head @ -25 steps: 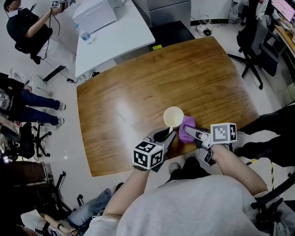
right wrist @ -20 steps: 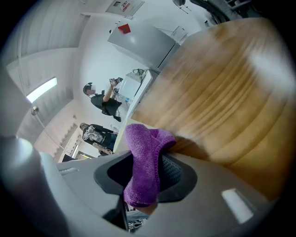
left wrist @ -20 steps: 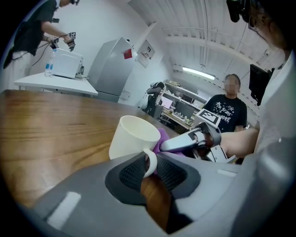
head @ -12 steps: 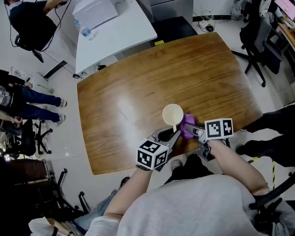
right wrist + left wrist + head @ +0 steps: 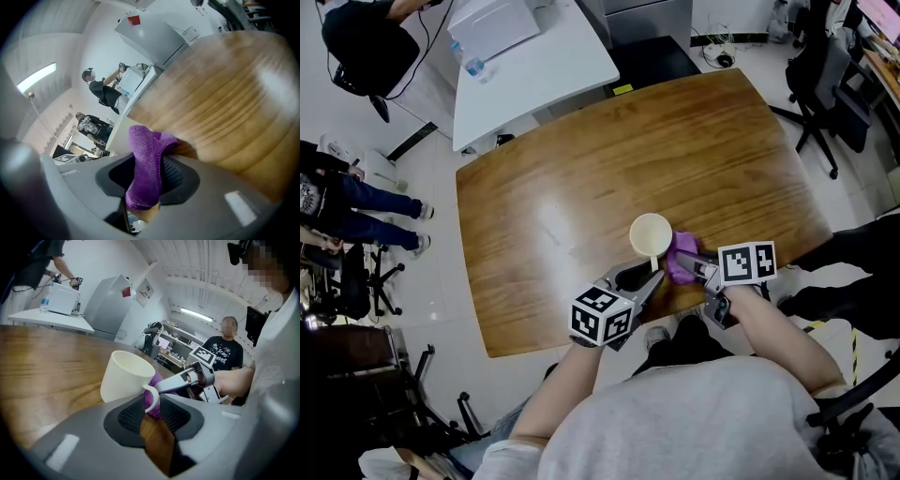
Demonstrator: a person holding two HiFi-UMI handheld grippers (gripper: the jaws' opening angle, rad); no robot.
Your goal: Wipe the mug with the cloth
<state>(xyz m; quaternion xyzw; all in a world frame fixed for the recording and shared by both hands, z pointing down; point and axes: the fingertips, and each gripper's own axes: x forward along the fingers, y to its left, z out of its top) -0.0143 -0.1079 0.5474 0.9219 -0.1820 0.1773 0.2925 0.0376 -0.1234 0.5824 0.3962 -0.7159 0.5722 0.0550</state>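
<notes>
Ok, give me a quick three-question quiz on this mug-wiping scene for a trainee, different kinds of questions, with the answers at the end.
1. Multiple choice: what colour is the cloth clamped in the right hand-held gripper? A green, B purple, C white.
2. True or false: the mug lies on its side on the table.
3. Short answer: what stands between the left hand-held gripper's jaws?
Key: 1 B. 2 False, it stands upright. 3 The mug's handle; those jaws have just been opening.
</notes>
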